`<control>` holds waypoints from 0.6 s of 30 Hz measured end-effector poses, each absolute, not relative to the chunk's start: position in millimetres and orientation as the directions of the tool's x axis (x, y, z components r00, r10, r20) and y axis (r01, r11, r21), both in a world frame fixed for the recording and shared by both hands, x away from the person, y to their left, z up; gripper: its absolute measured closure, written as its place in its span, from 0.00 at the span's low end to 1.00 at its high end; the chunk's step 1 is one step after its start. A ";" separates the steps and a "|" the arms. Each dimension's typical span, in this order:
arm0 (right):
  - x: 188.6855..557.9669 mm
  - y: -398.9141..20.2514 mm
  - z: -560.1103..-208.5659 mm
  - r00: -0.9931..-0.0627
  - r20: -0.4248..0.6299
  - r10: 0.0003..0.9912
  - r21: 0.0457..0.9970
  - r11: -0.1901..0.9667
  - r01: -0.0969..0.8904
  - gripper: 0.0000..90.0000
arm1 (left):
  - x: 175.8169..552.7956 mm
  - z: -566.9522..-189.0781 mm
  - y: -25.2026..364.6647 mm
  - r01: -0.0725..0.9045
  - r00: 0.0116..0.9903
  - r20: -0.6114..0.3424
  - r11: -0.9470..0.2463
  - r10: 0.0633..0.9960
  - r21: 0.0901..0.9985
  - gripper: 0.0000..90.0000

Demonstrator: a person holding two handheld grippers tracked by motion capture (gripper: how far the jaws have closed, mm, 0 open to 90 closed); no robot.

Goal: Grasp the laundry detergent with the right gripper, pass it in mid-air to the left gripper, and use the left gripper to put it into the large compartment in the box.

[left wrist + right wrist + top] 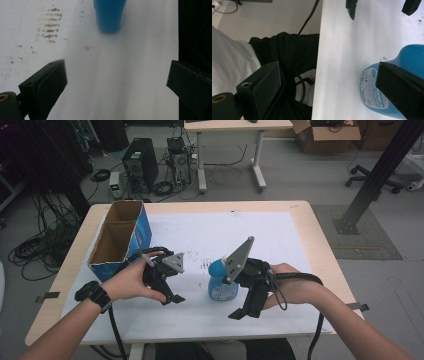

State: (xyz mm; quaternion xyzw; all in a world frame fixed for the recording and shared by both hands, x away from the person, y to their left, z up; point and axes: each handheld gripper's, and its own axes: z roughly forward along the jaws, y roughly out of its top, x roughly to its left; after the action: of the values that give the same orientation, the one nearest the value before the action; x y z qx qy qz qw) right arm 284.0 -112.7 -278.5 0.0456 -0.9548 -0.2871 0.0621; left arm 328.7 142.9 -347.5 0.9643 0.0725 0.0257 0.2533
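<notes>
A blue bottle point(223, 281) with a white label stands near the middle of the white sheet point(225, 230). Just right of it, my right gripper point(241, 314) is open and points at the table's front edge. In the right gripper view the bottle point(372, 92) lies partly behind the right-hand jaw, and the gap of the right gripper point(329, 75) holds nothing. Left of the bottle, my left gripper point(172, 299) is also open. In the left gripper view its jaws point(115, 75) are spread wide over bare sheet, with the bottle point(110, 15) farther ahead.
An open blue cardboard box point(120, 237) with two compartments stands at the table's left edge. Brown smudges point(50, 30) mark the sheet. Beyond the front edge are the person's dark-clothed legs point(287, 55). On the floor behind the table are a computer tower point(140, 162), cables and another desk.
</notes>
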 end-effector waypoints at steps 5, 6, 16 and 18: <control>284.3 -115.7 -272.4 -0.987 0.089 -0.134 0.567 0.822 -0.061 0.06 | 328.6 -347.1 140.8 0.126 0.988 0.014 -0.863 0.152 0.489 0.04; 284.3 -115.7 -272.4 -0.987 0.089 -0.134 0.567 0.822 -0.061 0.06 | 328.6 -347.1 140.8 0.126 0.988 0.014 -0.863 0.152 0.489 0.04; 290.5 -129.3 -254.9 -0.987 0.068 -0.145 0.619 0.782 -0.072 0.04 | 328.7 -346.3 141.7 0.123 0.989 0.014 -0.865 0.149 0.486 0.04; 293.5 -134.6 -250.5 -0.988 0.064 -0.138 0.640 0.766 -0.065 0.03 | 328.5 -346.1 142.2 0.131 0.988 0.011 -0.863 0.156 0.488 0.04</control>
State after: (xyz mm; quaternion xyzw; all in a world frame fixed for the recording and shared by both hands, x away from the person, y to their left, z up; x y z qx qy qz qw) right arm 293.5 -134.6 -250.5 0.0540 -0.9380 -0.3380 0.0537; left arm 328.5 142.2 -346.1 0.9649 0.0743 0.0250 0.2508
